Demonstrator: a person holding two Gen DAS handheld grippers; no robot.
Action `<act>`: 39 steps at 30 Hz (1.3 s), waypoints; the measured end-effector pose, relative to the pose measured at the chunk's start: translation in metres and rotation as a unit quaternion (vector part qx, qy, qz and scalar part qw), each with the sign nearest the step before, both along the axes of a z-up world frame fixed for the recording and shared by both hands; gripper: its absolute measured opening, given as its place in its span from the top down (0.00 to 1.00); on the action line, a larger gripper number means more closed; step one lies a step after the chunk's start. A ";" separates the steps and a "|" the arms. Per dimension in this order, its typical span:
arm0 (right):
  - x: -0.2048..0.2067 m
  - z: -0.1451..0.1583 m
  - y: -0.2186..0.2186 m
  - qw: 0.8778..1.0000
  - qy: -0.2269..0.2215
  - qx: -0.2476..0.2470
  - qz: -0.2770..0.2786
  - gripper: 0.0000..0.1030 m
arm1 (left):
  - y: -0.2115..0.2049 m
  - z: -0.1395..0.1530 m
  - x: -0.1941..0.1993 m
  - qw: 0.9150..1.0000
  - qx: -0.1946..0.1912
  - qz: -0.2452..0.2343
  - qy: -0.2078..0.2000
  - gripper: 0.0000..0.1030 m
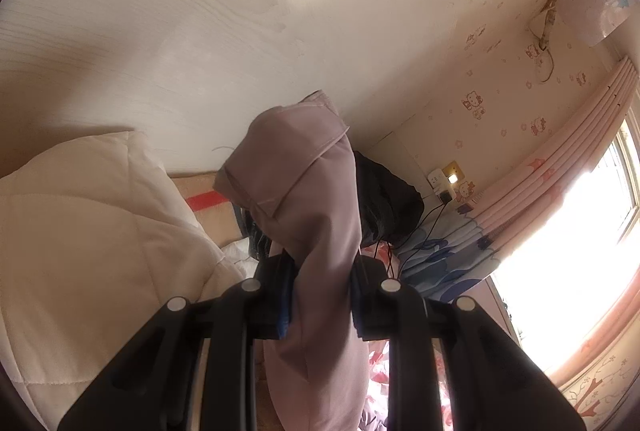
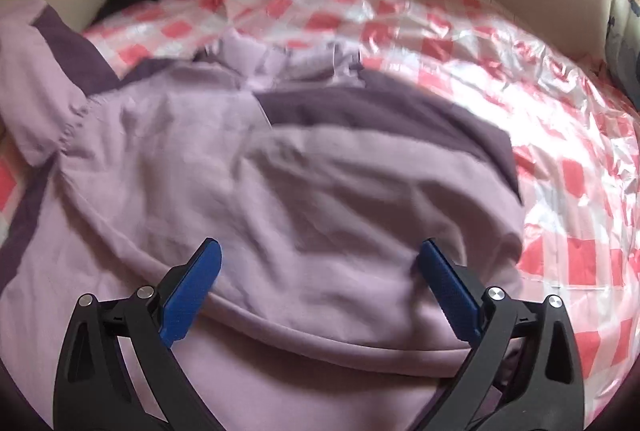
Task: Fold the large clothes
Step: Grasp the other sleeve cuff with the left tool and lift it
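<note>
The left gripper (image 1: 322, 295) was clamped tight on a bunched fold of the lilac garment (image 1: 316, 199), its blue pads pressed against the cloth from both sides, with the fabric standing up past the fingertips and a hemmed edge flopping over at the top. It pointed nearly level, lifted off the bed, so that its view took in the pale wall (image 1: 248, 15) beyond, a cream quilt (image 1: 80, 231) to the left, a dark bundle (image 1: 390, 203) just behind the held cloth, and the patterned wallpaper, pink curtain (image 1: 560, 187) and bright window on the right. The right gripper (image 2: 318, 283) held nothing: its jaws stood wide apart, tipped steeply down over the garment (image 2: 280, 191), the two blue pads (image 2: 448, 291) hovering above a rounded fold of the fabric near the middle of the spread cloth. The garment lay rumpled across the bed, lilac with darker purple panels along its far and left edges, a cuffed sleeve lying out to the far left. Beneath it stretched a pink-and-white checked plastic sheet (image 2: 480, 43), shiny and creased, running to the far right.
</note>
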State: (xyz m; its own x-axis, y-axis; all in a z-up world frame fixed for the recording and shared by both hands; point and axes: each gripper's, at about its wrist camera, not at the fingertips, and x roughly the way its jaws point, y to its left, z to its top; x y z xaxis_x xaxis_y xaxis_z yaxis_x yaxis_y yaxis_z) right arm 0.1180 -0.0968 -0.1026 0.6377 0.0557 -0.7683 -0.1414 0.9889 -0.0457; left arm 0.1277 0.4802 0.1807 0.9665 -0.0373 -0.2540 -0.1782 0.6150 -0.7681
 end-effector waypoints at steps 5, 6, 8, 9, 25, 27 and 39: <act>0.000 0.004 -0.013 0.996 -0.001 0.092 -0.022 0.07 | -0.004 0.004 -0.001 1.000 0.005 -0.015 -0.012 0.77; -0.013 0.011 -0.017 0.993 -0.013 0.117 -0.014 0.07 | -0.008 0.008 -0.002 1.000 0.009 -0.022 -0.019 0.77; -0.041 0.021 -0.025 0.989 -0.030 0.144 -0.002 0.07 | -0.015 0.015 -0.005 0.999 0.014 -0.035 -0.031 0.77; -0.053 0.027 -0.033 0.988 -0.038 0.153 -0.002 0.07 | -0.021 0.020 -0.006 0.998 0.015 -0.042 -0.039 0.78; -0.116 0.047 -0.132 0.948 -0.099 0.286 -0.096 0.07 | -0.234 0.066 0.006 0.958 0.043 -0.250 -0.133 0.78; -0.116 0.046 -0.143 0.942 -0.099 0.302 -0.107 0.07 | -0.280 0.055 0.014 0.947 0.050 -0.292 -0.129 0.78; -0.118 0.045 -0.205 0.894 -0.105 0.406 -0.156 0.07 | -0.495 -0.092 0.045 0.879 0.117 -0.462 0.005 0.79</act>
State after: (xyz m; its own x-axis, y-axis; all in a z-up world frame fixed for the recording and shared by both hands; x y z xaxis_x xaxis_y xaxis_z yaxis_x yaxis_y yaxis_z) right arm -0.0005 -0.3013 -0.0575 0.8454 0.3349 -0.4160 0.0746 0.6972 0.7130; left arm 0.1722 -0.0143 0.0890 0.5484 -0.7511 -0.3675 0.4748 0.6414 -0.6026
